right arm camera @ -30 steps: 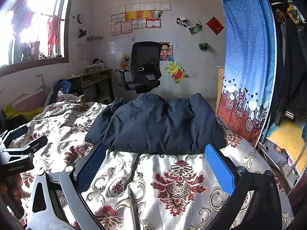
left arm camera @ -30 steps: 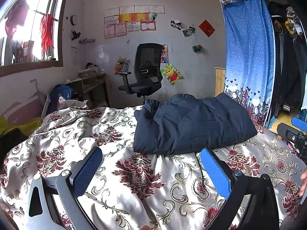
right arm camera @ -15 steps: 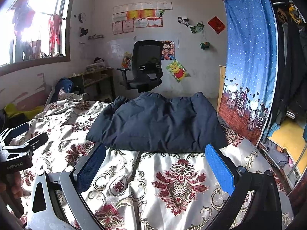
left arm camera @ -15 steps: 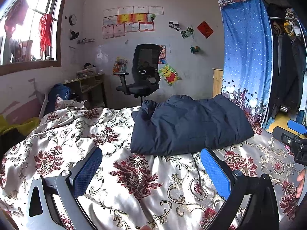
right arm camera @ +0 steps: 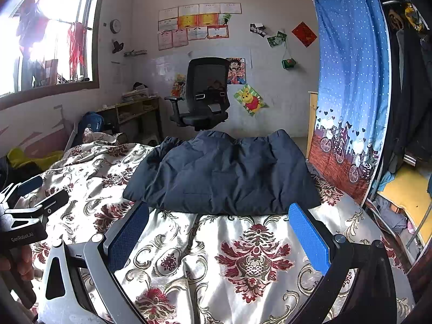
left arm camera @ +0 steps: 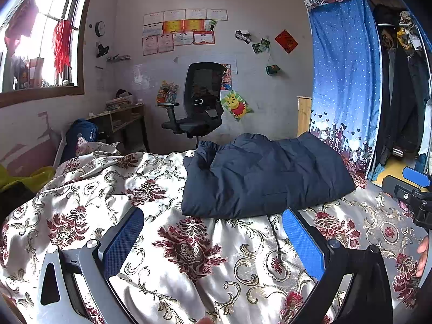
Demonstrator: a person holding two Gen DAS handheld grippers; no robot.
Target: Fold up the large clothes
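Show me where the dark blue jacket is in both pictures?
Left wrist view: the dark blue jacket lies right of centre on the flowered bedspread.
Right wrist view: the jacket lies in the centre, straight ahead.
Shared landmark: the black office chair stands behind it.

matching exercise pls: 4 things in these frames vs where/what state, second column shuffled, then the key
Things:
1. navy jacket
2. office chair
3. blue dotted curtain
4. right tongs

Places/states:
A. hangs along the right side, in front of the hanging clothes
B. open, empty, over the floral bedspread
C. folded, lying on the bed
D. by the far wall, beyond the bed

Pairs: 1-C, 2-D, 3-A, 4-B
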